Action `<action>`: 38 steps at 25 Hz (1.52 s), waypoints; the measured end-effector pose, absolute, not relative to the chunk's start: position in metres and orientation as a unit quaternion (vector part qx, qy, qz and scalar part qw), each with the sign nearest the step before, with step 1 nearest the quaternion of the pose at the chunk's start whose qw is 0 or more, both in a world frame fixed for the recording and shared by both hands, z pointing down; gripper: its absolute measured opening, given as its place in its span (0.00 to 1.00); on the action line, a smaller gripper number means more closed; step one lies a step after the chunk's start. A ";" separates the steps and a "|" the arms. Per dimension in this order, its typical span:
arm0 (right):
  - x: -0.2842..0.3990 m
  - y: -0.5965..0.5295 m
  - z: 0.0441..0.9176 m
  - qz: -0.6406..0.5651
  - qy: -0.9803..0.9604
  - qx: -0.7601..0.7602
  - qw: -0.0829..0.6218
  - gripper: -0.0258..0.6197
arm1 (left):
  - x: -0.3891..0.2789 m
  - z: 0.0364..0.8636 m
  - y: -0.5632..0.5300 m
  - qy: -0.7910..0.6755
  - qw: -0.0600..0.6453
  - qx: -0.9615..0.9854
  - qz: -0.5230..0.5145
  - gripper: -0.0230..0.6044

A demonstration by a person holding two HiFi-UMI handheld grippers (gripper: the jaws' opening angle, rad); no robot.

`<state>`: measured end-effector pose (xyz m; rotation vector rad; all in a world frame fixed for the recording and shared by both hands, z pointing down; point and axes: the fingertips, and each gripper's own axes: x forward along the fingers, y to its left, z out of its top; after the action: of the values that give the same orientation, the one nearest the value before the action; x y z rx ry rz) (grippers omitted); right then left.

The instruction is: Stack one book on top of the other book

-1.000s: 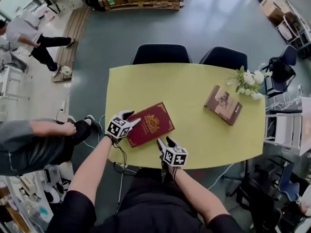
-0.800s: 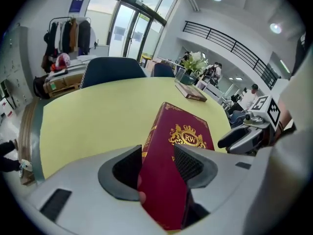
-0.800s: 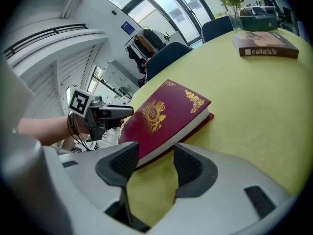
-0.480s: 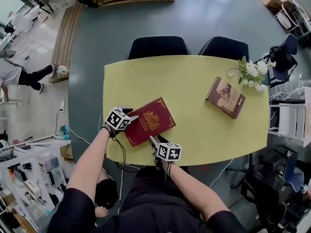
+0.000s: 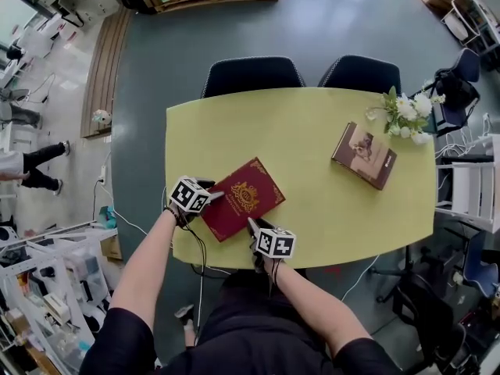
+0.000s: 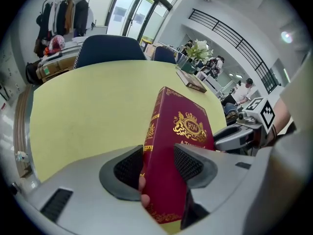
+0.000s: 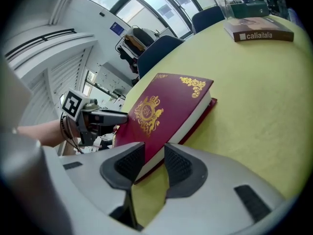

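Note:
A dark red book (image 5: 244, 197) with gold print lies on the yellow table (image 5: 312, 131) near its front edge. My left gripper (image 5: 209, 193) is at the book's left corner; in the left gripper view the book (image 6: 182, 141) sits between both pads, gripper (image 6: 159, 163) shut on it. My right gripper (image 5: 254, 227) is at the near corner. Its jaws have just been closing, and its pads (image 7: 131, 161) now press on the book's corner (image 7: 166, 109). A brown book (image 5: 362, 156) lies flat at the table's far right.
White flowers (image 5: 405, 122) stand beside the brown book at the table's right end. Two dark chairs (image 5: 251, 76) (image 5: 363, 73) are pushed in at the far side. A cable hangs below the table's front edge by my left arm.
Both grippers have sunk a little onto the red book's corners. The right gripper's jaws have narrowed around the near corner. A person at the left has walked off.

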<state>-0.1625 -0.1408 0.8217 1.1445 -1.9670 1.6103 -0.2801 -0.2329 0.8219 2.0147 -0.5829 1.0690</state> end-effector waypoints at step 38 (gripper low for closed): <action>-0.009 -0.217 0.817 0.447 -0.727 0.475 0.214 0.23 | -0.147 0.821 -0.149 -0.282 0.422 0.801 0.316 0.36</action>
<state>-0.0086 -0.2165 0.8170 1.3174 -2.0173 1.2411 -0.1471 -0.1492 0.8207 2.0064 -0.7065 0.7906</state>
